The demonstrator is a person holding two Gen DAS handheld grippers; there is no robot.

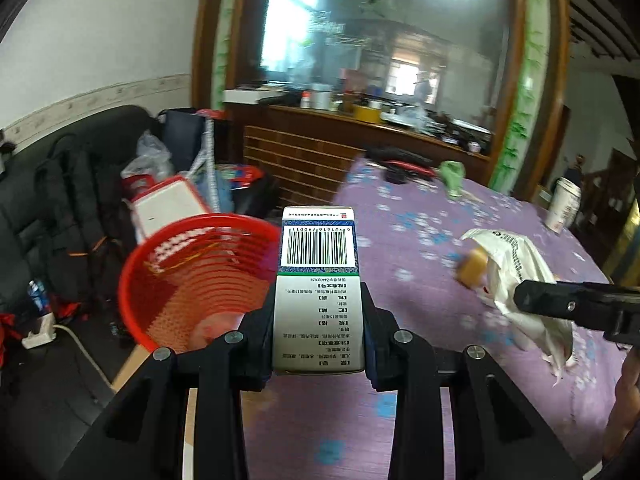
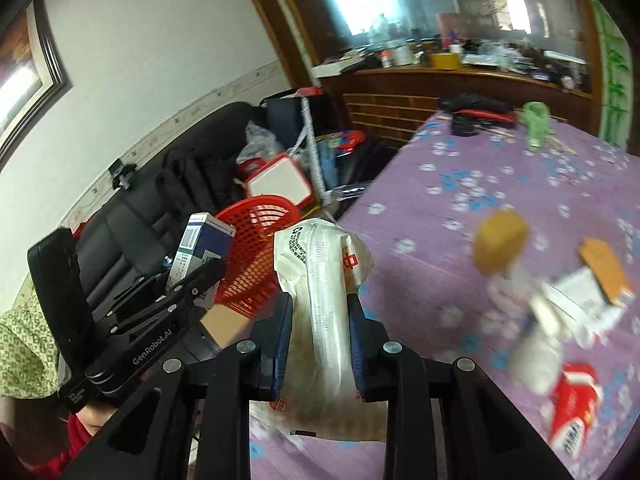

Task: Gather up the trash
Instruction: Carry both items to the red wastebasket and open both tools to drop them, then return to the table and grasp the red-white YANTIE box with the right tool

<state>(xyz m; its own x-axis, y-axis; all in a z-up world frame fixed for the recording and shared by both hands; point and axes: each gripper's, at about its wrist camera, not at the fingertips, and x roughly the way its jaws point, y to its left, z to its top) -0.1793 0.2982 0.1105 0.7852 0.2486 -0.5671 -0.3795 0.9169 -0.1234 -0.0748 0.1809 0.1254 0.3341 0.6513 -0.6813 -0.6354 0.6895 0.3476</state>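
My left gripper is shut on a white and blue medicine box with a barcode, held upright just right of the red mesh waste basket. The box also shows in the right wrist view, held by the left gripper beside the basket. My right gripper is shut on a crumpled white plastic bag, held above the table's left edge. The bag and right gripper show in the left wrist view.
The purple flowered tablecloth holds a yellow-capped bottle, small boxes, a red pack, green cloth and a paper cup. A black sofa with clutter stands left. A wooden cabinet stands behind.
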